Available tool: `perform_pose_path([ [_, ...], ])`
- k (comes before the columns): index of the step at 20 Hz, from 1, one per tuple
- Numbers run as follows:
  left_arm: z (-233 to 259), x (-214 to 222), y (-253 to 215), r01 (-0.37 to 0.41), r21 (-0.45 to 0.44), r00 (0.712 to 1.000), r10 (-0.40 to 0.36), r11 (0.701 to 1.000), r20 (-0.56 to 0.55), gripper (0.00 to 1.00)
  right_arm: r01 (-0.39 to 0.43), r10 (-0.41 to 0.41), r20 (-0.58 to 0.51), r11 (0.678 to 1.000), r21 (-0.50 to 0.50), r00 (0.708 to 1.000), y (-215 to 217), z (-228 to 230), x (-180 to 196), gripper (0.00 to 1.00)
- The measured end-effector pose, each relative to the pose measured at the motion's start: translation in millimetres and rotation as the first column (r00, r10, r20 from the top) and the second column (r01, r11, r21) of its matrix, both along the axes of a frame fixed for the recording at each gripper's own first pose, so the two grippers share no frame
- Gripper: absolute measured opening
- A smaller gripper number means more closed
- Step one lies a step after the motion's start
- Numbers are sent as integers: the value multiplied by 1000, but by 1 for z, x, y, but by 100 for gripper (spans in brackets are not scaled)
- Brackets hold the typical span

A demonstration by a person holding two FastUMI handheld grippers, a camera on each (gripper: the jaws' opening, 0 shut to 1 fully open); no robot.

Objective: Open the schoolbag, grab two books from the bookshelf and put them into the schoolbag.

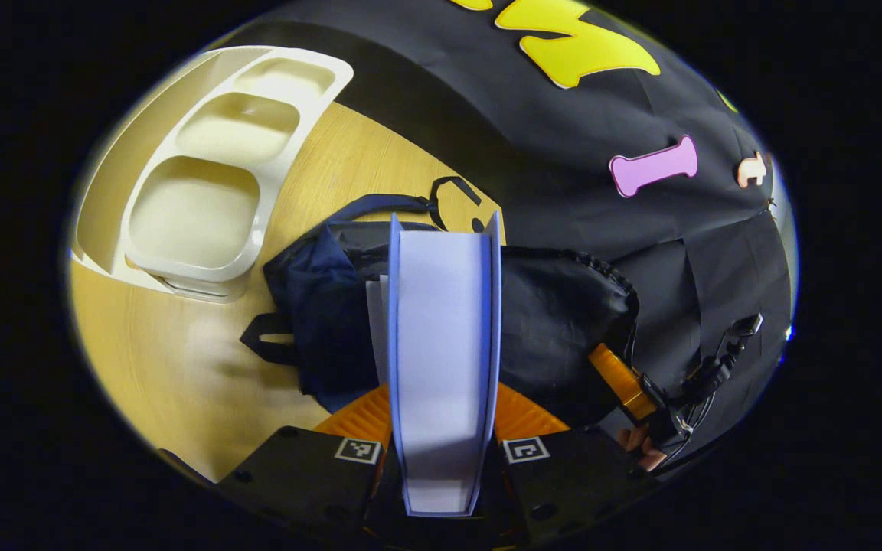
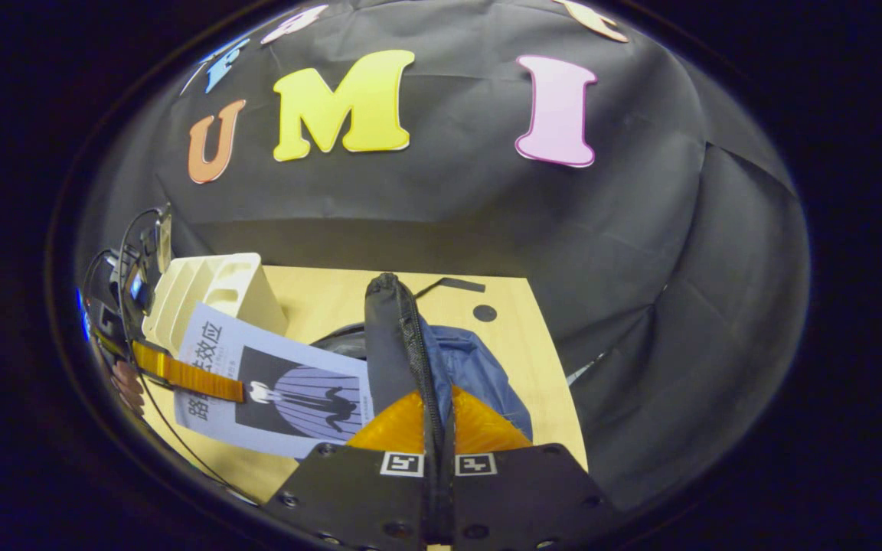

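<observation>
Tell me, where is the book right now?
The book is clamped in the left gripper, hanging over the dark schoolbag on the wooden table. In the right gripper view its cover sits just before the white bookshelf.

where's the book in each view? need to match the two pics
Left gripper view: book bottom centre, edge-on in the left claw.
Right gripper view: lower left, cover facing the camera, beside the schoolbag.
Shared landmark: the white bookshelf, on the table behind the schoolbag.
</observation>
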State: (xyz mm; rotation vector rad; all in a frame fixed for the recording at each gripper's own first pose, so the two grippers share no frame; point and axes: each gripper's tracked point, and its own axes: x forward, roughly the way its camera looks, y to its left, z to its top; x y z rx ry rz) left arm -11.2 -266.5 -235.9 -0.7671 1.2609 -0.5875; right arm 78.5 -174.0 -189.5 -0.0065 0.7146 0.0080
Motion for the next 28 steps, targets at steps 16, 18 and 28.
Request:
perform_pose_path([
  [16,-41,24,-90,-50,-256,997,33,965,-71,44,-29,29,5,997,-74,1000,-4,39,14,0],
  [18,-47,27,-100,-57,-299,995,30,952,-92,43,-39,39,-1,996,-83,999,-2,39,15,0],
  [28,-92,33,-135,-62,-329,993,25,942,-114,50,-67,65,-29,992,-109,997,6,30,18,0],
])
